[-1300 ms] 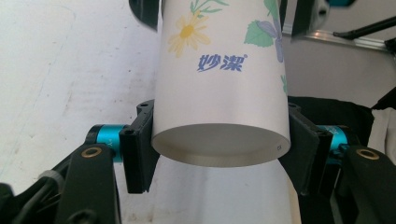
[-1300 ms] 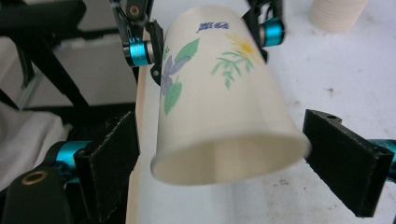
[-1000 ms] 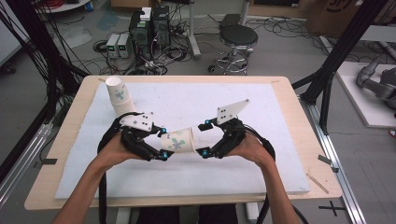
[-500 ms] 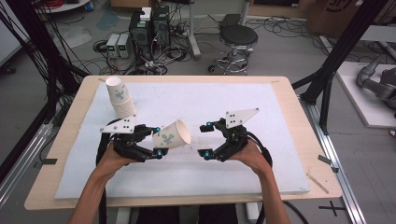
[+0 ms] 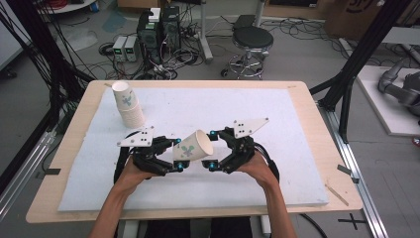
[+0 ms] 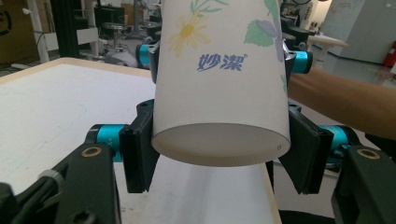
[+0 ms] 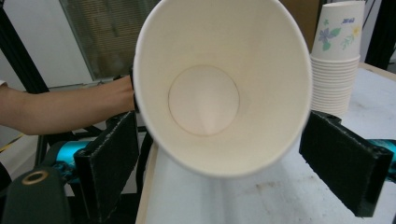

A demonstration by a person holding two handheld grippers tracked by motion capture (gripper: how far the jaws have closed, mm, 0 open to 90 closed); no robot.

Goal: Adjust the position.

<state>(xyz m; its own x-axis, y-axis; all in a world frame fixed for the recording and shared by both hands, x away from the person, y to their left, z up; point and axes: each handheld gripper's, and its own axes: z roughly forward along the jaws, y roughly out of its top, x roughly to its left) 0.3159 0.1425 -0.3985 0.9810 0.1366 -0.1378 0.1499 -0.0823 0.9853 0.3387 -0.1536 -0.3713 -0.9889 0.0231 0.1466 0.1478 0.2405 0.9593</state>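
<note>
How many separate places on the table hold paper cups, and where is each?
2. A single paper cup is held tilted near the table's front middle by the left gripper. A nested stack of paper cups stands back left; its exact cup count cannot be told.

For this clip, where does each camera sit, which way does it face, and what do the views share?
High view: above the person's side, looking forward and down on the table; both forearms, left gripper, right gripper.
Left gripper view: rides the left gripper, faces the paper cup base-first; the other forearm behind.
Right gripper view: rides the right gripper, looks into the cup's mouth; cup stack beyond.
Shared: all three show the cup.
</note>
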